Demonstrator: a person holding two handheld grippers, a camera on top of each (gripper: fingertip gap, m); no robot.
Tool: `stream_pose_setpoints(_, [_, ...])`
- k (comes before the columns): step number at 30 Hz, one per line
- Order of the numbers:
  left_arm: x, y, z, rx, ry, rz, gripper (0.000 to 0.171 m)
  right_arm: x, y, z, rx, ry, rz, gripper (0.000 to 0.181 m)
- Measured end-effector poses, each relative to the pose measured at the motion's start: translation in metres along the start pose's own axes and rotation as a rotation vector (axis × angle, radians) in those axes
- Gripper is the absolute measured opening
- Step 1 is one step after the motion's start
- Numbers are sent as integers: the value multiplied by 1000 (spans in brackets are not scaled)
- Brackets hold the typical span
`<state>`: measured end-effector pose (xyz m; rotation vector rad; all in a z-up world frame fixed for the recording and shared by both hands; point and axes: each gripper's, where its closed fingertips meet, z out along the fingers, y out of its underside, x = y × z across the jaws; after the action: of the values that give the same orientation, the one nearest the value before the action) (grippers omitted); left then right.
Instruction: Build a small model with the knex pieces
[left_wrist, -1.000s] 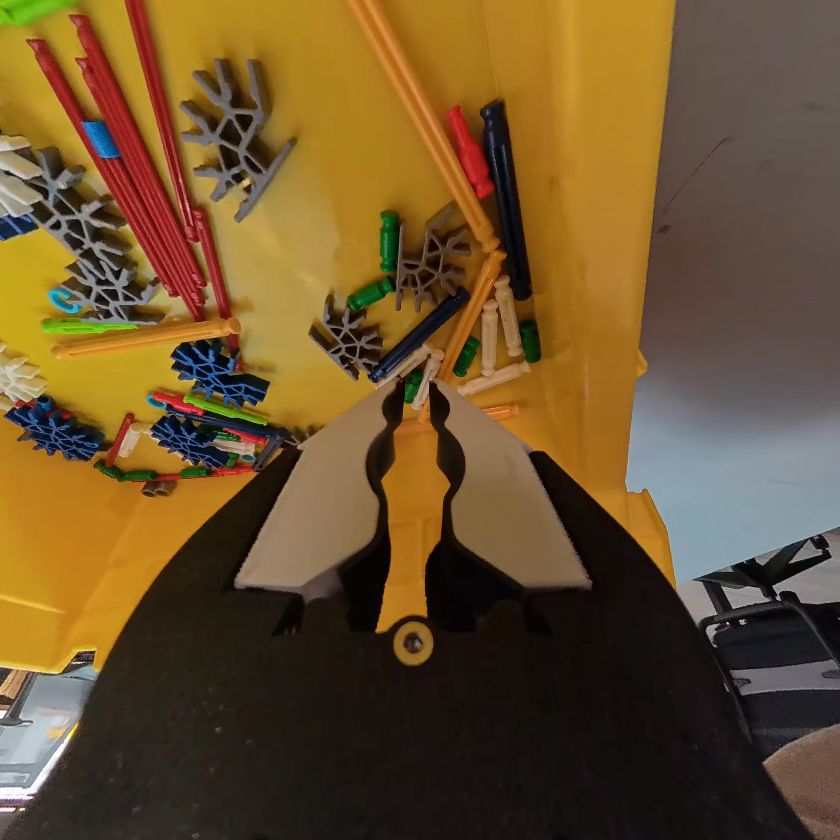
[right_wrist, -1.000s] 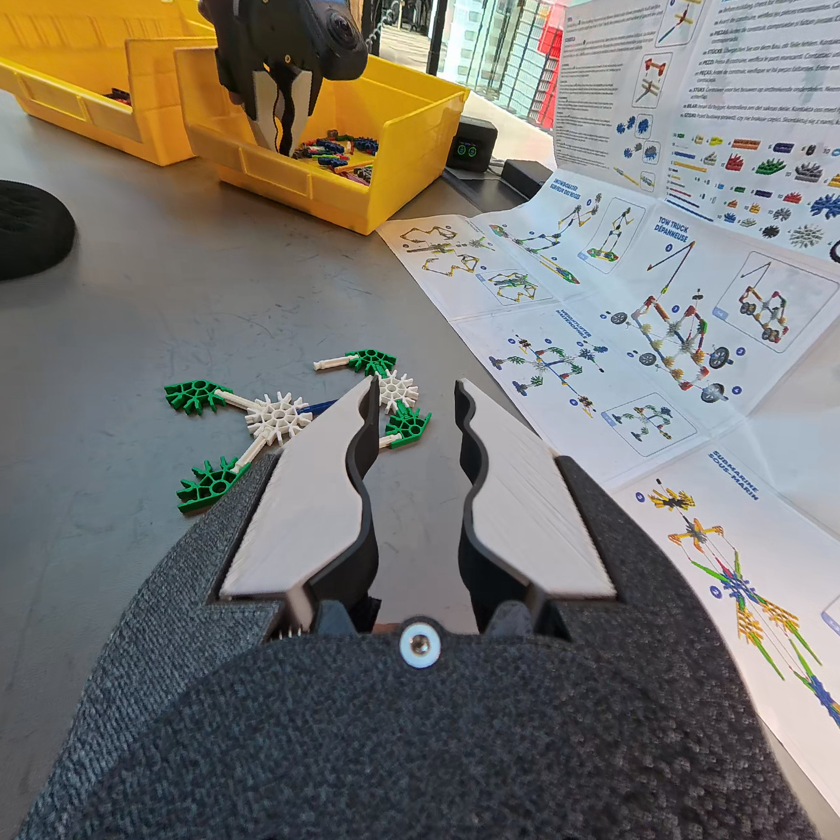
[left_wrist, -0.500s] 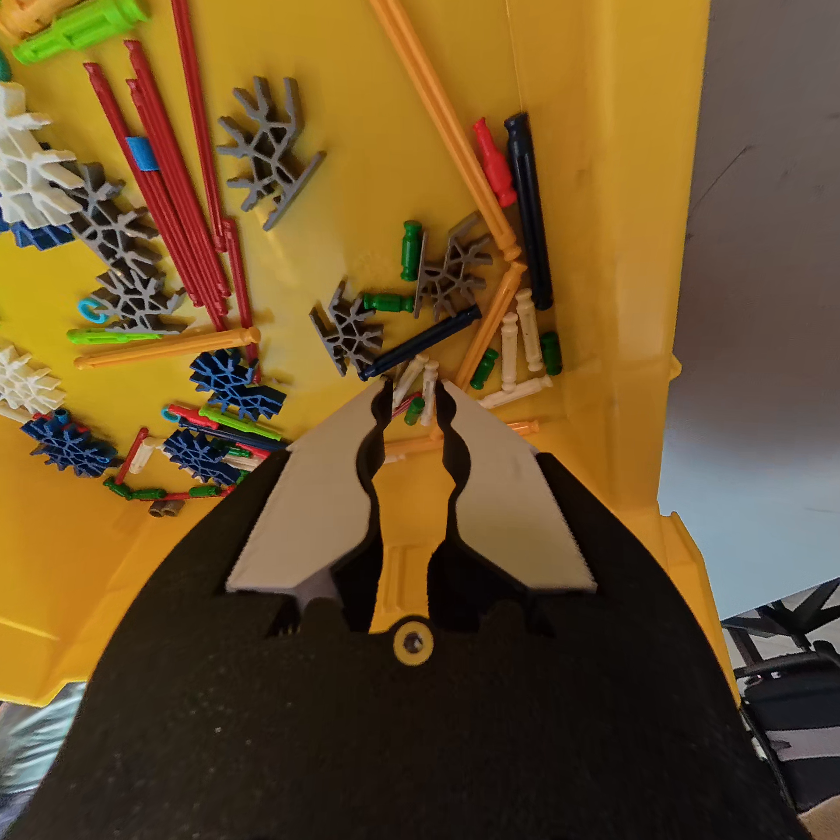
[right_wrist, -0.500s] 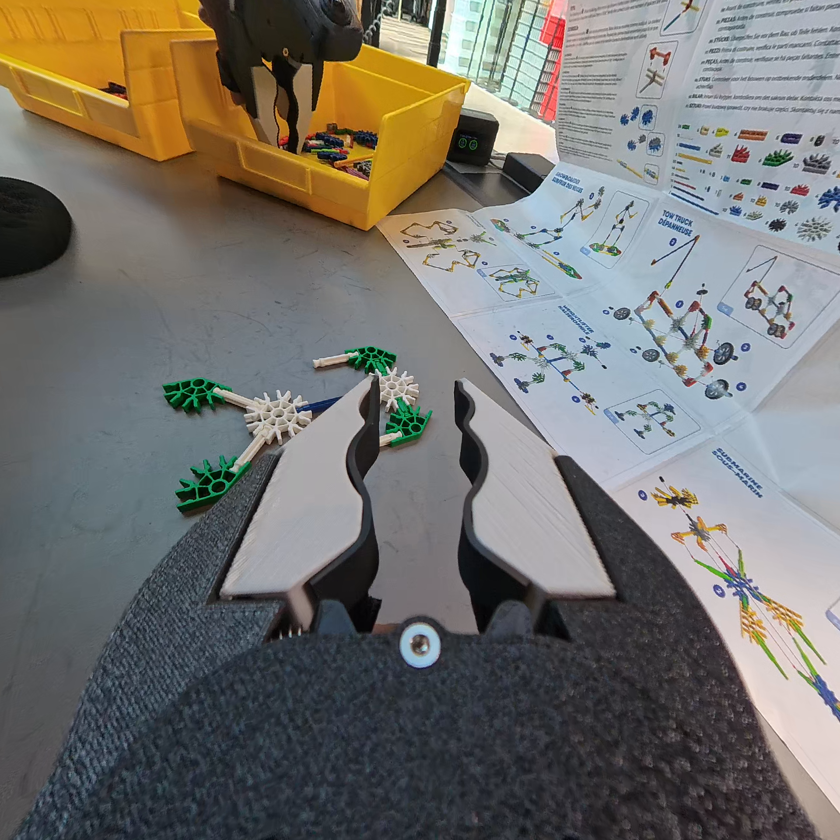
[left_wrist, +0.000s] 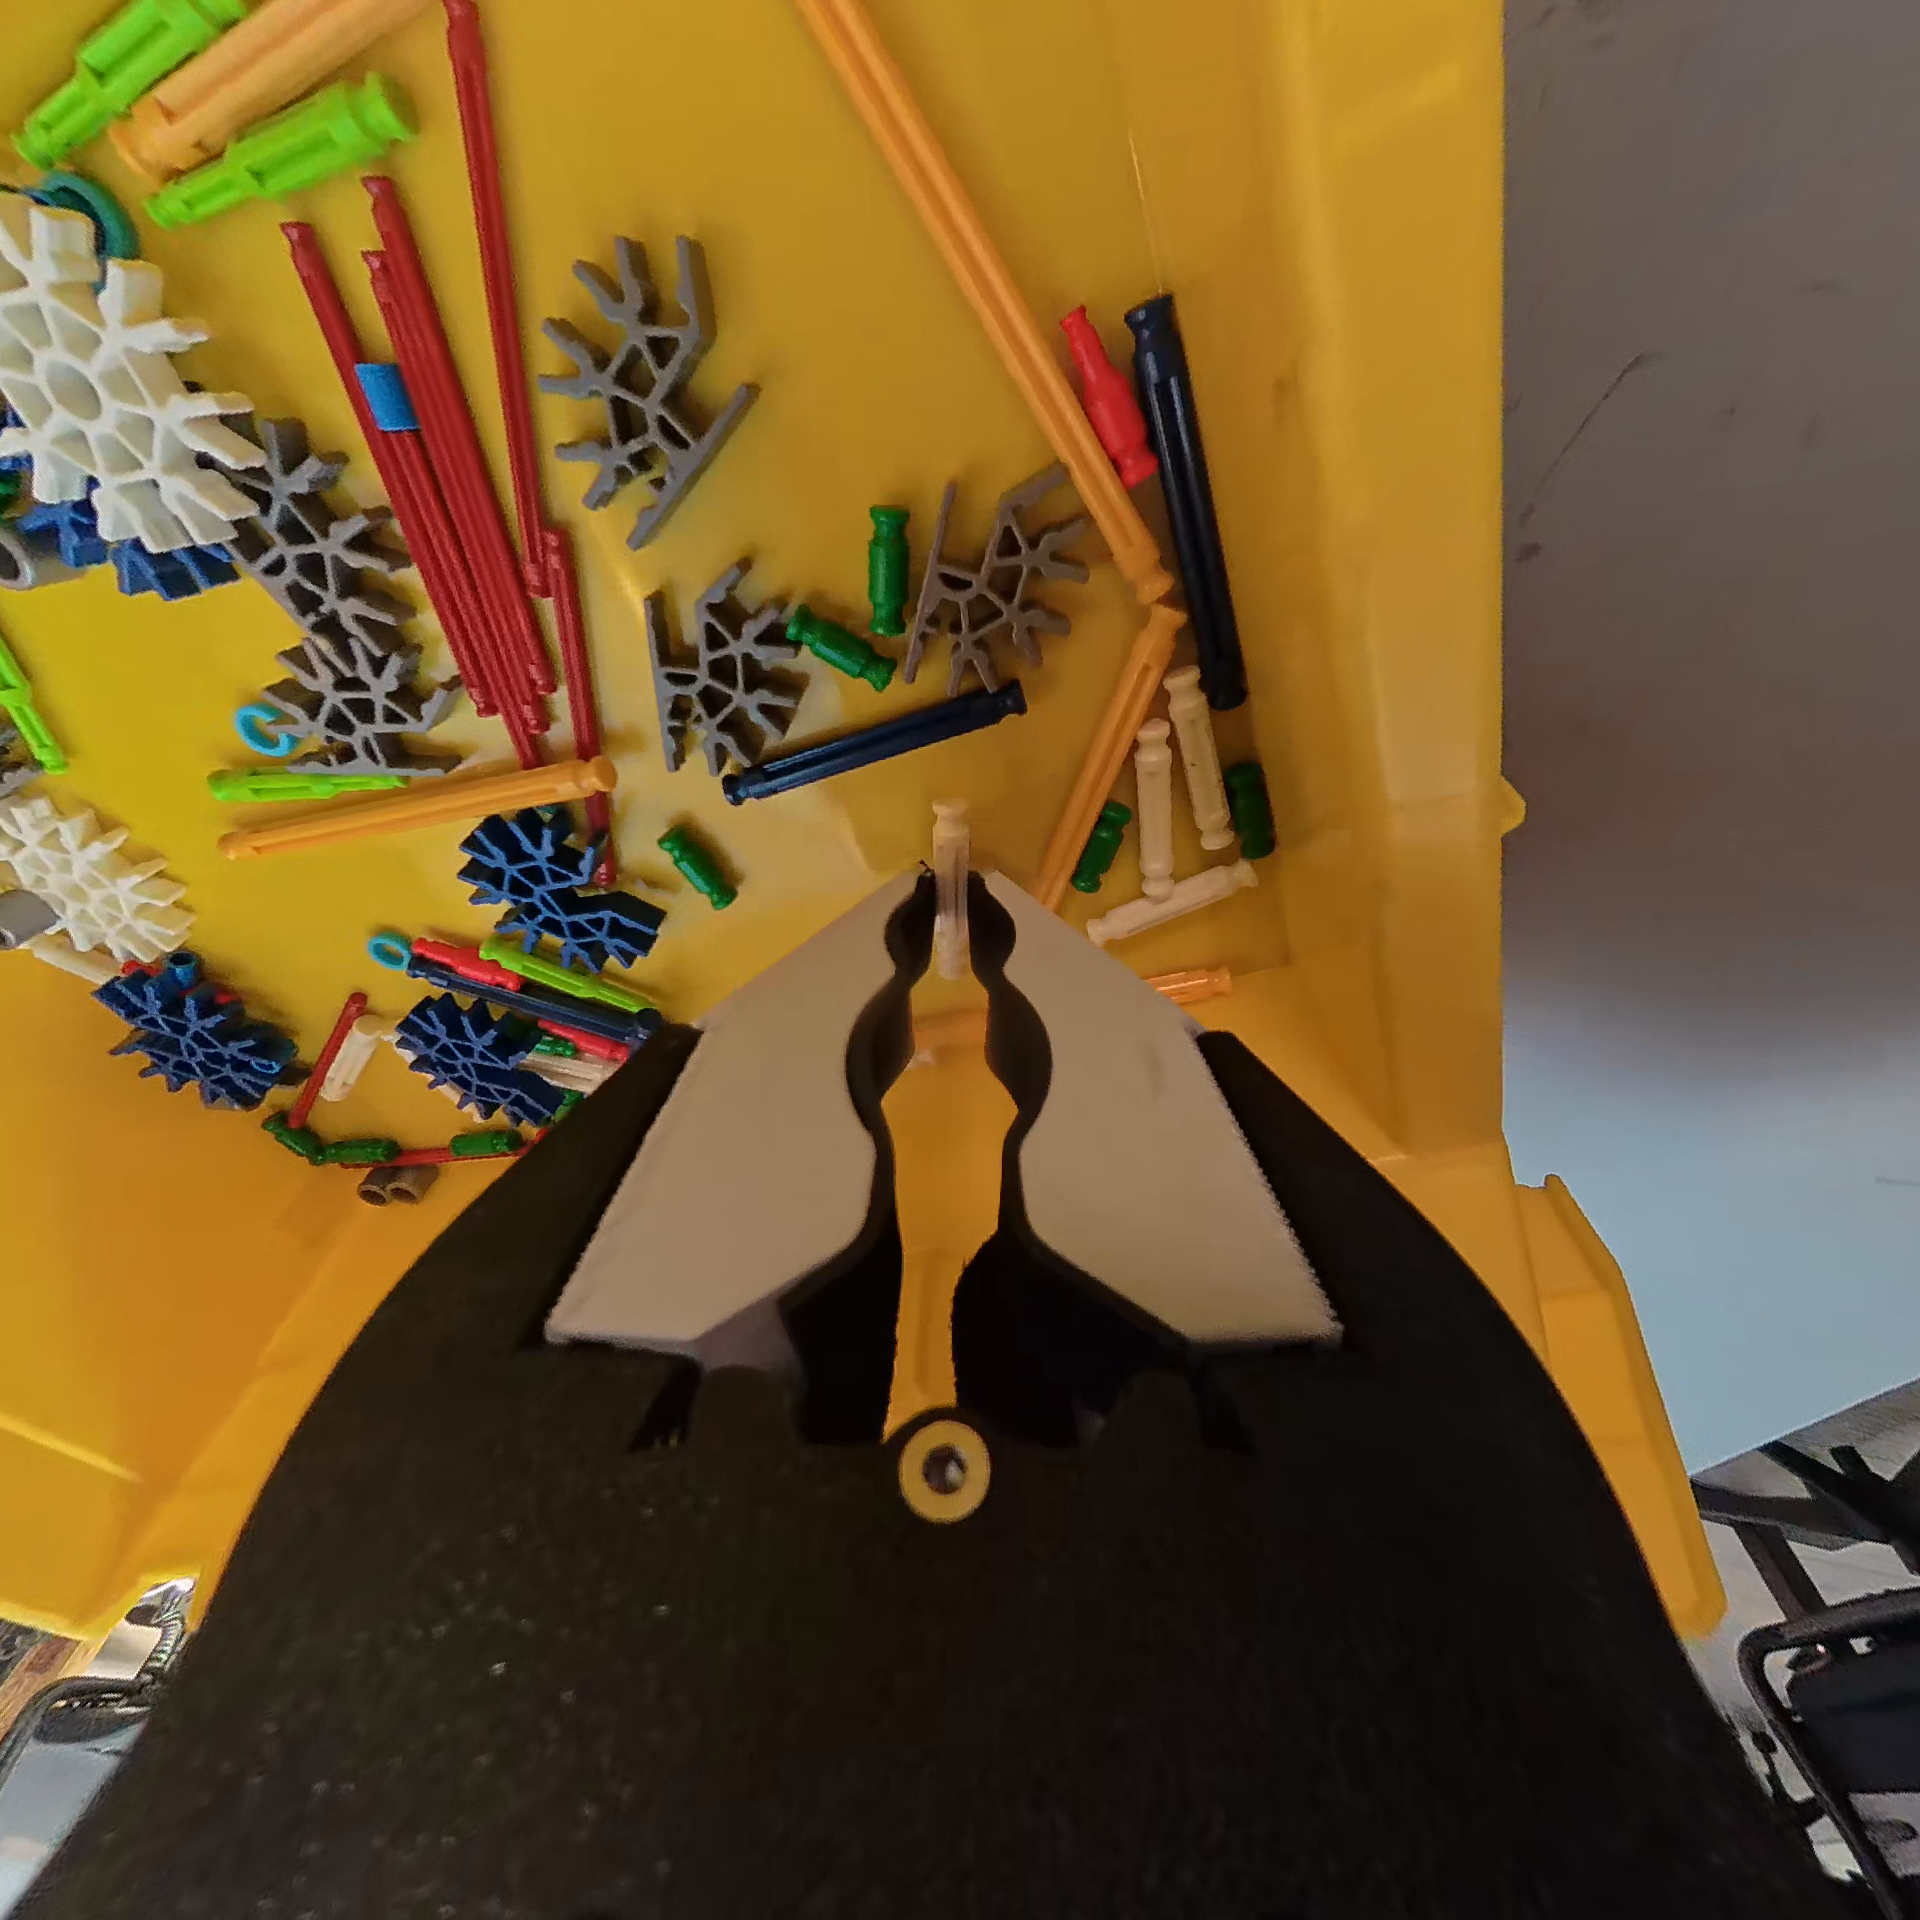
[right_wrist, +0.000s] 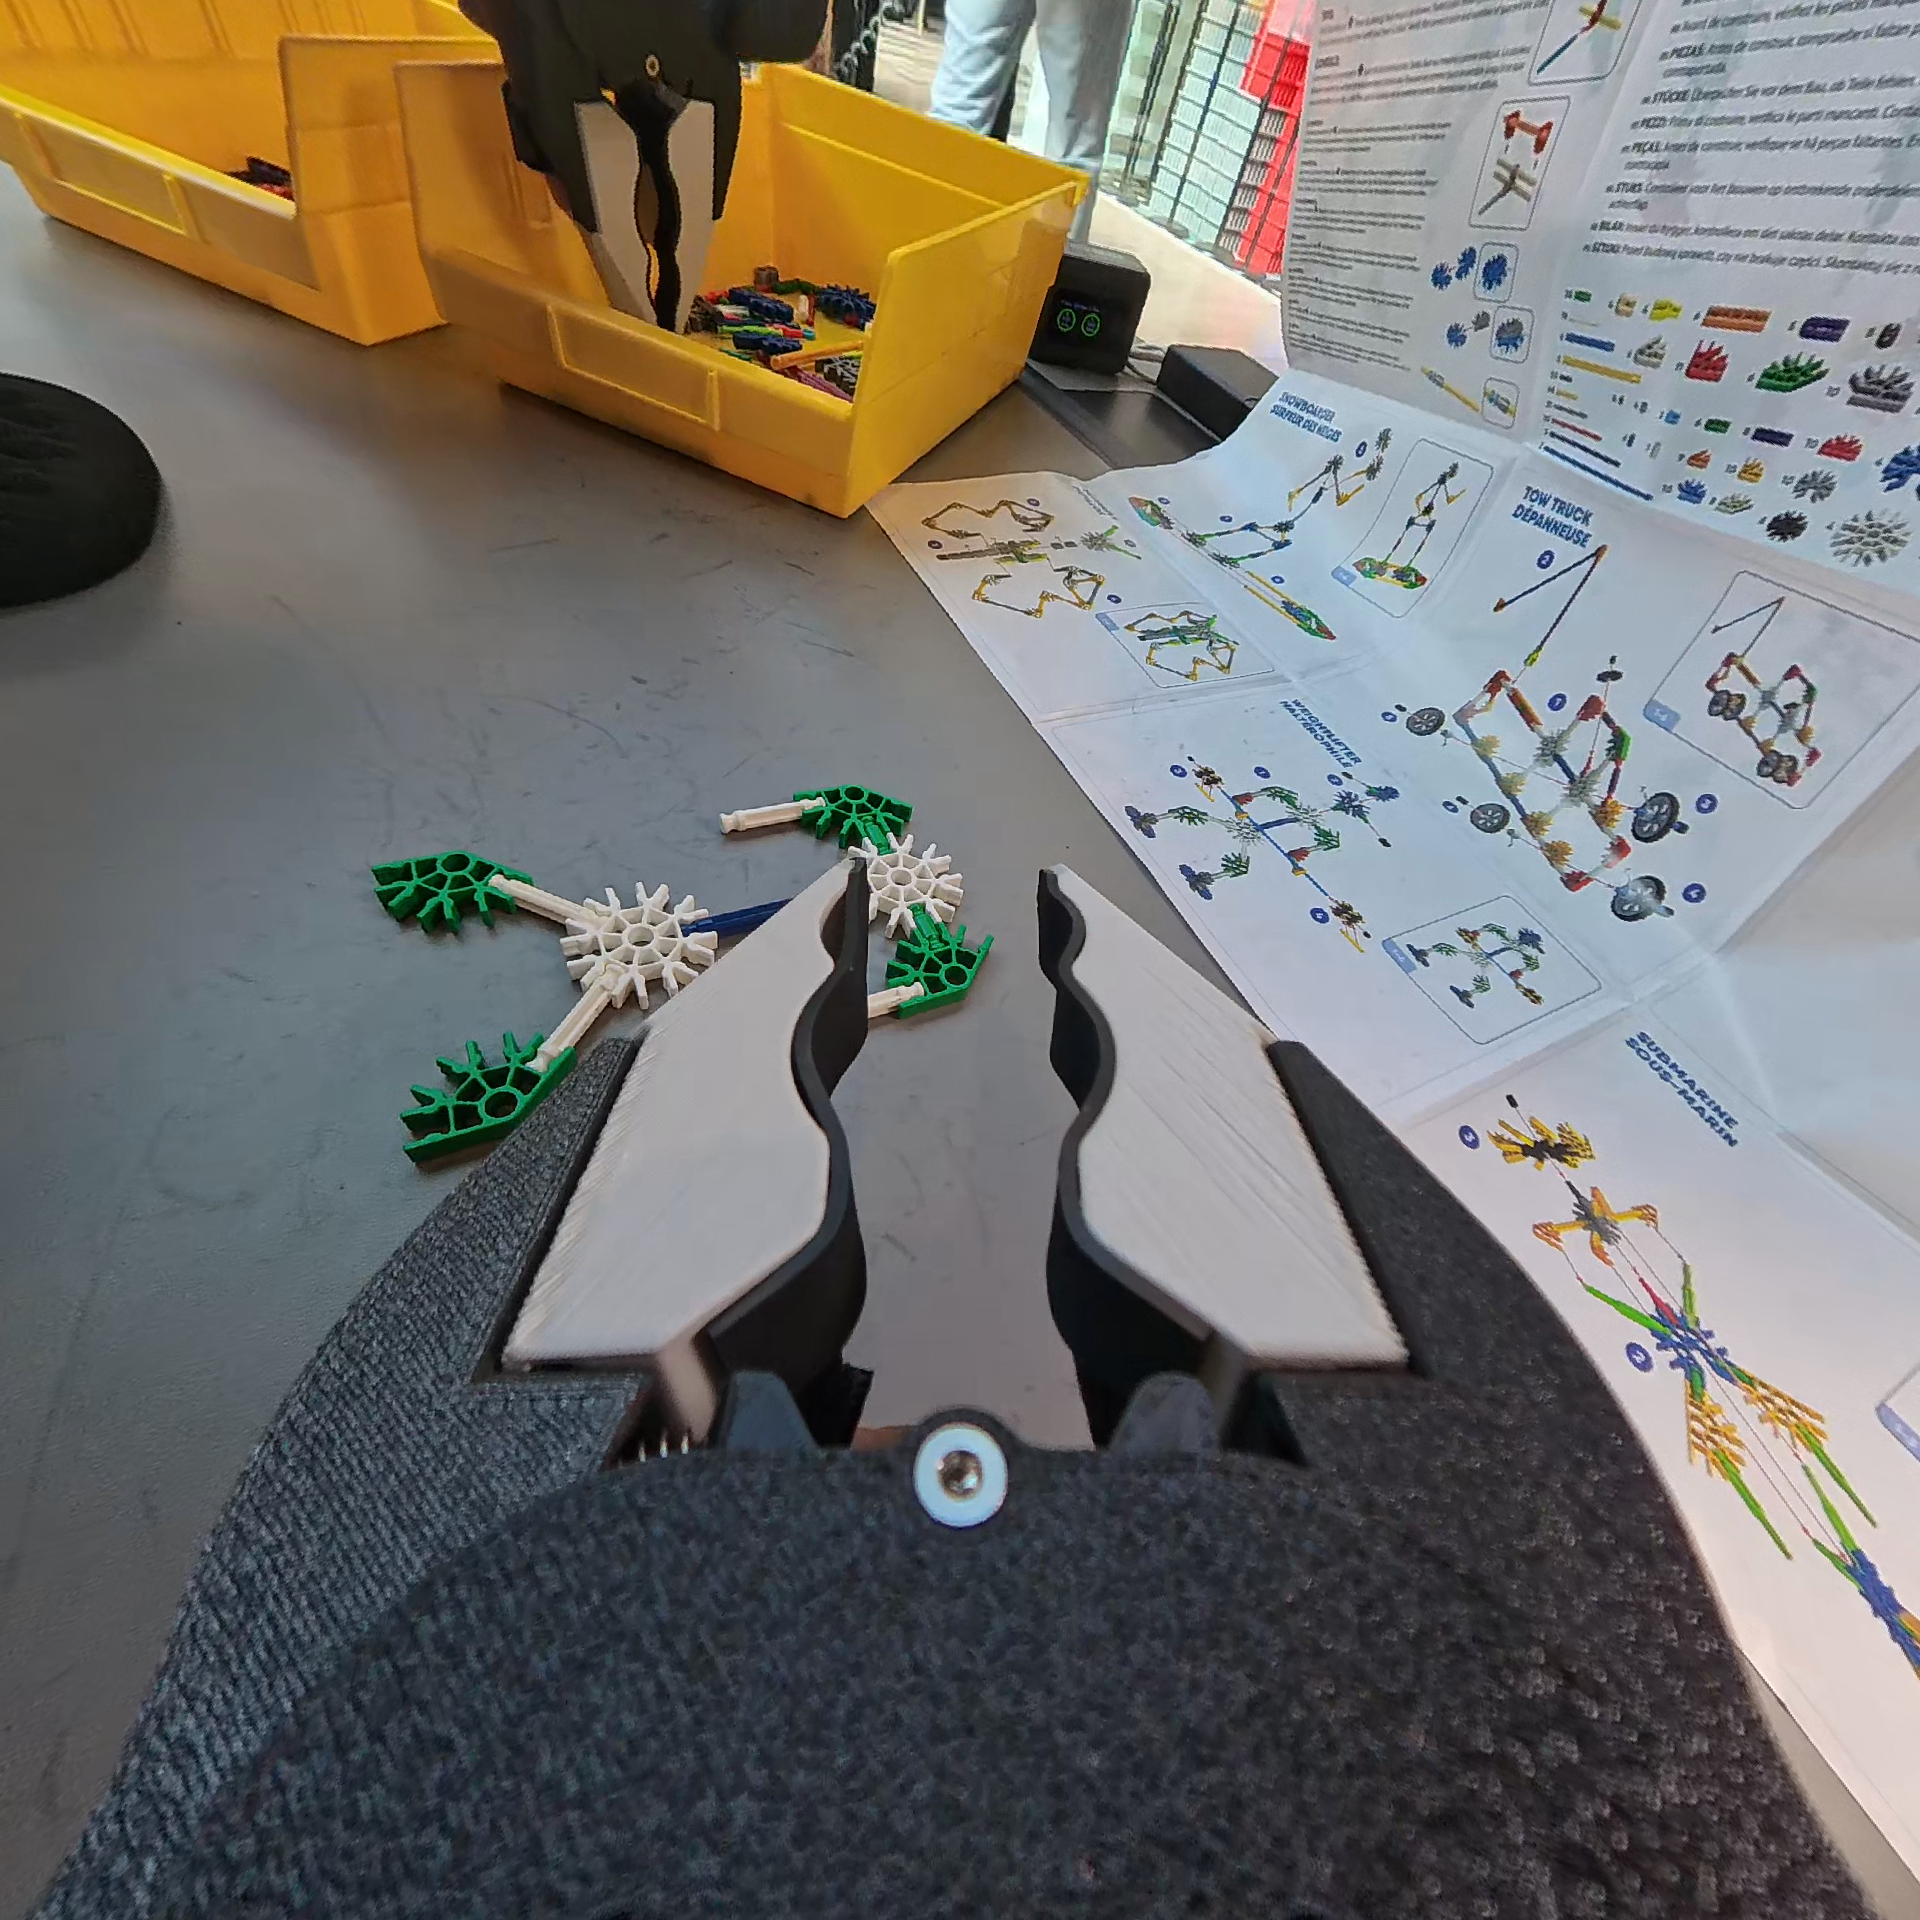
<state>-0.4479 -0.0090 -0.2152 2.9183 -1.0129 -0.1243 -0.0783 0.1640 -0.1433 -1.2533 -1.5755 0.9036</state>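
My left gripper (left_wrist: 948, 885) is shut on a short white rod (left_wrist: 948, 844), held upright above the floor of a yellow bin (left_wrist: 1371, 520) full of loose construction-toy rods and connectors. In the right wrist view the left gripper (right_wrist: 665, 301) hangs inside that bin (right_wrist: 935, 343). My right gripper (right_wrist: 948, 888) is open and empty, low over the grey table. Just beyond its left finger (right_wrist: 727, 1039) lies a flat assembly (right_wrist: 644, 940) of green fan connectors, white snowflake connectors, white rods and a blue rod.
A second yellow bin (right_wrist: 208, 197) stands at the back left. A black round pad (right_wrist: 62, 488) lies at the left. A folded instruction sheet (right_wrist: 1455, 727) covers the right side and stands up behind. A small black device (right_wrist: 1091, 312) sits behind the bin. A person's legs (right_wrist: 997, 62) show far back. My right fingertips sit around 40 cm from my left ones.
My left gripper closed on a short white rod among the pieces in the bin corner and lifted it off the floor. The right gripper has stayed still and open.
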Motion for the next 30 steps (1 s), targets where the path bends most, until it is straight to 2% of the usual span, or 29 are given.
stream_pose_setpoints(4, [-4,-7,-19,87,2,-39,4,0,0,0,-2,-1,-1,31])
stream_pose_setpoints(7, [-1,-29,-47,238,9,-68,4,-1,0,0,-3,-1,-5,31])
stream_pose_setpoints(12, [31,-95,-100,483,-42,15,4,2,0,0,3,10,6,31])
stream_pose_setpoints(15, [70,-142,-119,592,-52,100,4,4,-1,-1,9,20,14,31])
stream_pose_setpoints(18, [118,-194,-131,776,-5,134,4,4,-2,-2,18,18,14,31])
stream_pose_setpoints(22, [173,-253,-142,1092,189,52,4,-10,-10,-5,64,-49,2,31])
stream_pose_setpoints(26, [205,-288,-150,1365,484,-117,4,-51,-34,-14,174,-292,86,31])
stream_pose_setpoints(28, [210,-299,-150,1445,611,-212,4,-64,-41,-17,194,-338,66,33])
stream_pose_setpoints(30, [215,-303,-147,1448,751,-295,4,-71,-42,-16,182,-329,27,33])
